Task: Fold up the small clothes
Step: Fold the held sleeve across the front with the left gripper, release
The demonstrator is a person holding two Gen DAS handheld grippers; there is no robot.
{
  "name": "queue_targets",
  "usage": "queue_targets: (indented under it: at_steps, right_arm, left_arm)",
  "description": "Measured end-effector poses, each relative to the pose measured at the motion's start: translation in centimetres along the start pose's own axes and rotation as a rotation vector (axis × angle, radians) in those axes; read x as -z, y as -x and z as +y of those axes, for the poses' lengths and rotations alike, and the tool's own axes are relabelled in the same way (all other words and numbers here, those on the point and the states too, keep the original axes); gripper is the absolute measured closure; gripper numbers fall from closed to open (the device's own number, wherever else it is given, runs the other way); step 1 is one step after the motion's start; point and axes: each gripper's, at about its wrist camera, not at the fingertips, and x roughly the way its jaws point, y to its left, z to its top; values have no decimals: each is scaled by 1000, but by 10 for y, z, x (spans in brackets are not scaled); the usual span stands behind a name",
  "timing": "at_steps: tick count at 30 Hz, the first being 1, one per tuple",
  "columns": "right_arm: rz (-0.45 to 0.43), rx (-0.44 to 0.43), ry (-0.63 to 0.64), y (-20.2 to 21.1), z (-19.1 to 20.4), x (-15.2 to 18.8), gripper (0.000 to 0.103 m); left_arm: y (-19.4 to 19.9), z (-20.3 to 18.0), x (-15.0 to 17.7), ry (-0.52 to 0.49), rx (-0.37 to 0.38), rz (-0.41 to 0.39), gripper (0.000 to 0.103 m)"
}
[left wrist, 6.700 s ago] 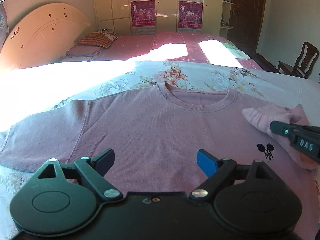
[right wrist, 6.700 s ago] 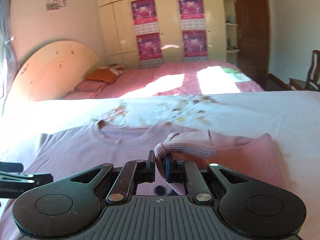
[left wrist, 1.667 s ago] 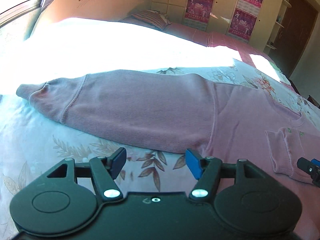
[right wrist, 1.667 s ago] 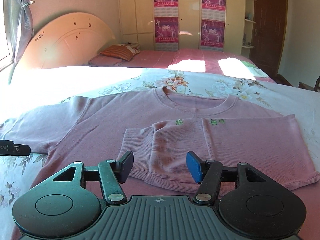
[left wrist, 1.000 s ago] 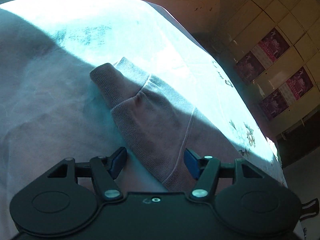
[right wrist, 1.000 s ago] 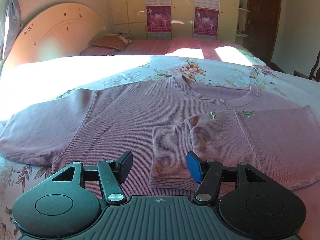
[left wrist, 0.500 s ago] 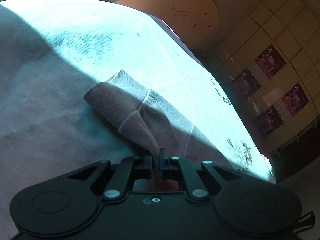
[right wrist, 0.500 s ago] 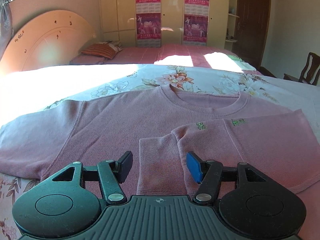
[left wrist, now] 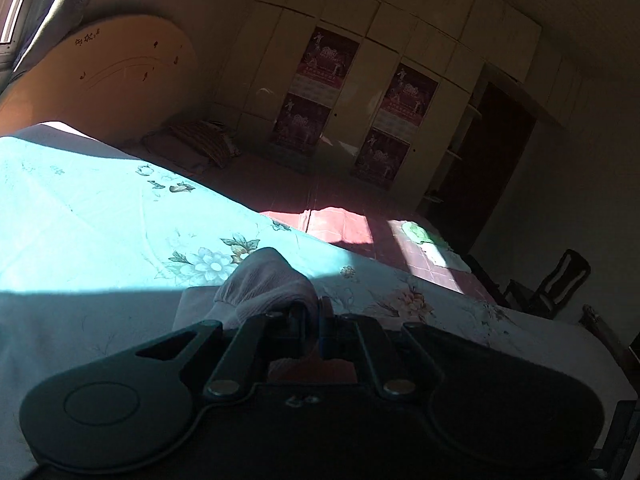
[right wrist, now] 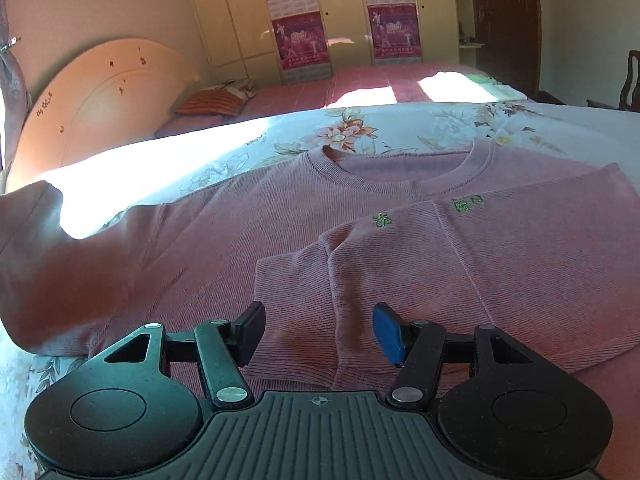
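A pink sweater [right wrist: 248, 236] lies flat on the floral bedspread [right wrist: 360, 132], collar away from me. Its one sleeve [right wrist: 460, 264] is folded across the chest, cuff toward me. In the left wrist view my left gripper [left wrist: 312, 322] is shut on the cuff of the other sleeve [left wrist: 268, 280], which bunches up above the pinched pads. In the right wrist view that lifted sleeve [right wrist: 44, 256] hangs raised at the left edge. My right gripper [right wrist: 320, 330] hovers open just above the folded cuff, with nothing pinched between its fingers.
A curved cream headboard [right wrist: 104, 96] stands at the far left. Behind the floral bed lies a second bed with a red cover [right wrist: 360, 88] and a striped pillow [right wrist: 216, 104]. A wardrobe with posters [right wrist: 344, 16] lines the back wall. A wooden chair [left wrist: 552, 284] stands at the right.
My left gripper closed on the sleeve cuff, then lifted it off the bed and carried it sideways while rolling. The right gripper drifted slightly and stayed open.
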Motion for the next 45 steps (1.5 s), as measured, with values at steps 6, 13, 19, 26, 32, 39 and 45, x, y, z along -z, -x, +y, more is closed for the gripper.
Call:
queue_targets:
  at_steps: [6, 13, 19, 26, 32, 39, 45]
  right_arm:
    - [-19, 4, -30, 37, -52, -8, 44]
    - [-16, -1, -50, 64, -95, -8, 44]
    - [-19, -54, 10, 72, -79, -10, 44]
    - [-32, -103, 278, 68, -4, 4, 44]
    - [-33, -53, 537, 60, 40, 39, 44]
    - [-53, -2, 823, 28, 74, 60, 44]
    - [11, -74, 709, 5, 66, 39, 89]
  left_arm:
    - [-43, -103, 64, -130, 168, 139, 98]
    - [-63, -154, 128, -395, 135, 306, 59]
    - [-24, -130, 119, -324, 71, 285, 47]
    - [-10, -53, 87, -161, -147, 263, 47]
    - [-26, -20, 91, -101, -205, 283, 49]
    - [-33, -5, 95, -43, -189, 304, 49]
    - [-33, -5, 89, -52, -191, 292, 47]
